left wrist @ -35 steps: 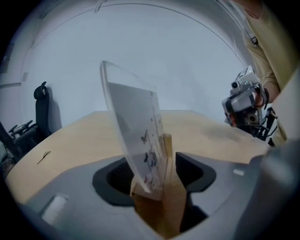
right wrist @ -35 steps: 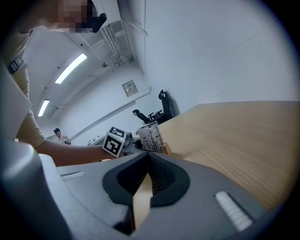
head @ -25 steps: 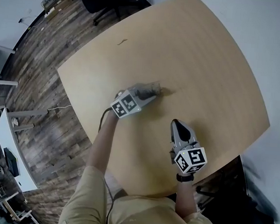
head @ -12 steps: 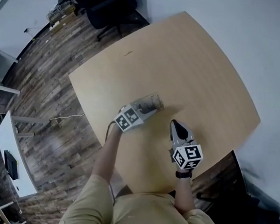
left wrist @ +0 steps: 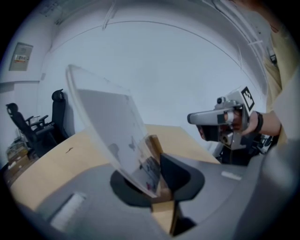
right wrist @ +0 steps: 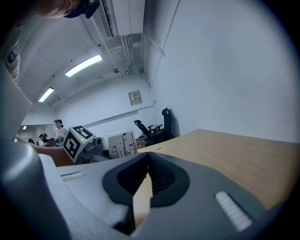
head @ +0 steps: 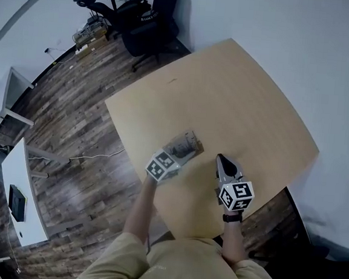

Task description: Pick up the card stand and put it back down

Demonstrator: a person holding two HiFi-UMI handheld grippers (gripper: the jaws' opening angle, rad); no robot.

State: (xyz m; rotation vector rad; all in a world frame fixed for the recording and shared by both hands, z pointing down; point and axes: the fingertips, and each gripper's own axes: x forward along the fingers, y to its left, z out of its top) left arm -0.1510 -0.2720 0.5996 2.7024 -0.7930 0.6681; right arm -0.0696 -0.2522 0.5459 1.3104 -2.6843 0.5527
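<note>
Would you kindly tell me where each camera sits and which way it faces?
Head view: on the person's head, looking steeply down at the table; both forearms show.
Left gripper view: on the left hand-held gripper, looking along jaws shut on the card stand; the person's right hand shows.
Right gripper view: on the right hand-held gripper, jaws together, facing office chairs; the left forearm shows.
Shared: every view shows the card stand and table.
</note>
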